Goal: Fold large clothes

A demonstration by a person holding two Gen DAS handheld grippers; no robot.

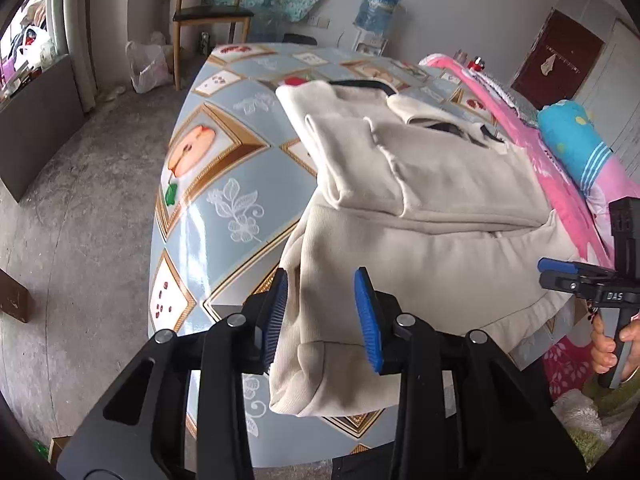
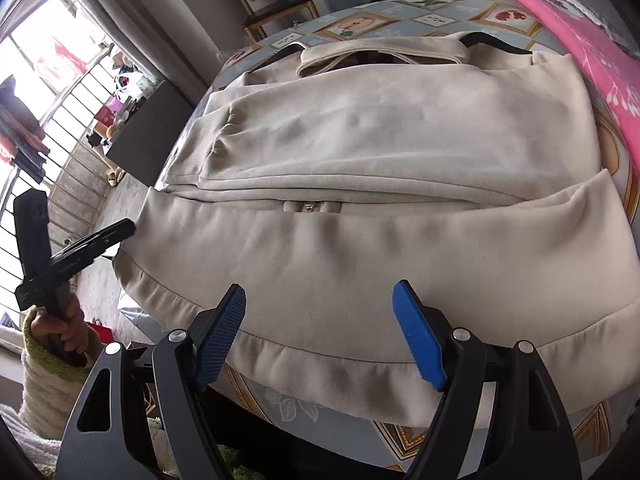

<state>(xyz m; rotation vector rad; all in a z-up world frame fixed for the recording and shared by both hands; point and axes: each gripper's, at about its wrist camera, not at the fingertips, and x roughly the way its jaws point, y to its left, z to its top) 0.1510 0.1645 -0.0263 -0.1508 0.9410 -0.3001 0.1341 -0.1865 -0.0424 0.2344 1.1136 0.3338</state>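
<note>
Left wrist view, left gripper [image 1: 322, 320] pinching cream jacket [image 1: 420, 208] hem corner at patterned table [image 1: 224, 160] edge, water bottle [image 1: 376, 8] beyond; right wrist view, right gripper [image 2: 320, 336] spread over hem, window railing [image 2: 60, 128] beyond.

Left gripper [image 1: 320, 316]: black two-finger tool with blue ribbed pads [image 1: 366, 320], pointed steeply downward; jaws stood partly apart, with cream fabric between the pads; whether they pressed it could not be told.
Right gripper [image 2: 320, 336]: the same black tool with blue pads [image 2: 418, 336], tilted downward; jaws stood wide, one pad at each side of a cream hem that lay just beyond the tips, not clamped.
Left hand [image 2: 60, 326]: fingers wrapped round its tool's black handle, a pale knitted cuff with a green edge at the wrist.
Right hand [image 1: 610, 344]: fingers curled round its tool's black handle.
</note>
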